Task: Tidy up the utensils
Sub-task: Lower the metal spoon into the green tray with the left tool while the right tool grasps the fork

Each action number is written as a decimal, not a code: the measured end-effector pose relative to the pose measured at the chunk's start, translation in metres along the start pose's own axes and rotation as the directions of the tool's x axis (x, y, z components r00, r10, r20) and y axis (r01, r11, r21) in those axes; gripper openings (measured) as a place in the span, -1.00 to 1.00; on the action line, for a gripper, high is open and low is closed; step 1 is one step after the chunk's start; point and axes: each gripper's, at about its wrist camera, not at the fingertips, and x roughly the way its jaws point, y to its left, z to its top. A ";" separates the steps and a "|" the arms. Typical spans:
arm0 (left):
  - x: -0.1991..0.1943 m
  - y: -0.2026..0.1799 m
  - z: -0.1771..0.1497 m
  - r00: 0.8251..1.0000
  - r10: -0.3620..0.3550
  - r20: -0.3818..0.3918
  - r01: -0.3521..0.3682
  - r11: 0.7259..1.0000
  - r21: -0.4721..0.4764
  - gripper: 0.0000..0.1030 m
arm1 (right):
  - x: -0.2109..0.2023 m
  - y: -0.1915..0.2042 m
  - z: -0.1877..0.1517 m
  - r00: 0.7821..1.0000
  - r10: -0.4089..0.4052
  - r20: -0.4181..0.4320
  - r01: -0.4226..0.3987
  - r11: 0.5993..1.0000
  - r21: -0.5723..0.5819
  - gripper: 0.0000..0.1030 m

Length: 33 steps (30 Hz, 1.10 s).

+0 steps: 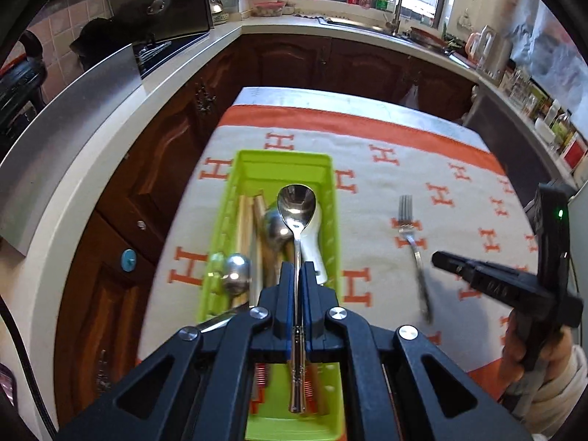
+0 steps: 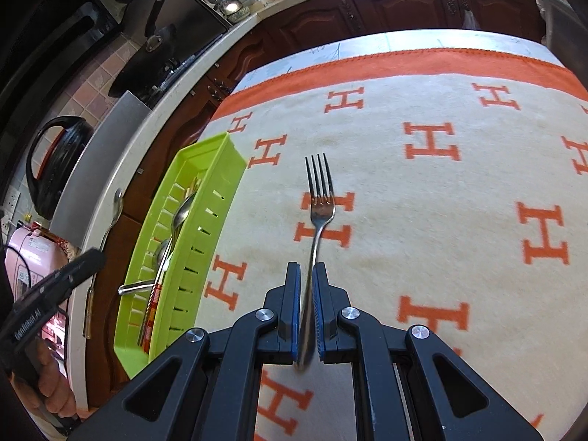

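The left gripper [image 1: 297, 275] has its jaws clamped on the handle of a metal spoon [image 1: 297, 205], held above the green tray [image 1: 224, 198] with the bowl pointing away. The tray sits at the left edge of the table [image 2: 422, 40], on a cream cloth [image 2: 459, 183] printed with orange letters, and holds a ladle [image 1: 273, 228], a white spoon [image 1: 314, 246] and chopsticks [image 1: 244, 220]. The right gripper [image 2: 305, 279] grips a fork [image 2: 320, 198] by its handle, tines forward, over the cloth to the right of the tray.
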 end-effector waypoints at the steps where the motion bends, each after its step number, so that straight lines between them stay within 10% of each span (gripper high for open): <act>1: 0.003 0.004 -0.002 1.000 0.010 -0.009 -0.010 1.000 0.006 -0.97 | 0.004 0.000 0.002 1.000 0.000 -0.006 0.000 1.000 0.003 -0.86; 33: 0.019 0.052 -0.028 0.996 -0.082 -0.045 0.078 0.994 -0.082 -0.72 | 0.057 0.063 -0.005 0.957 -0.285 0.055 0.289 0.921 -0.260 -0.91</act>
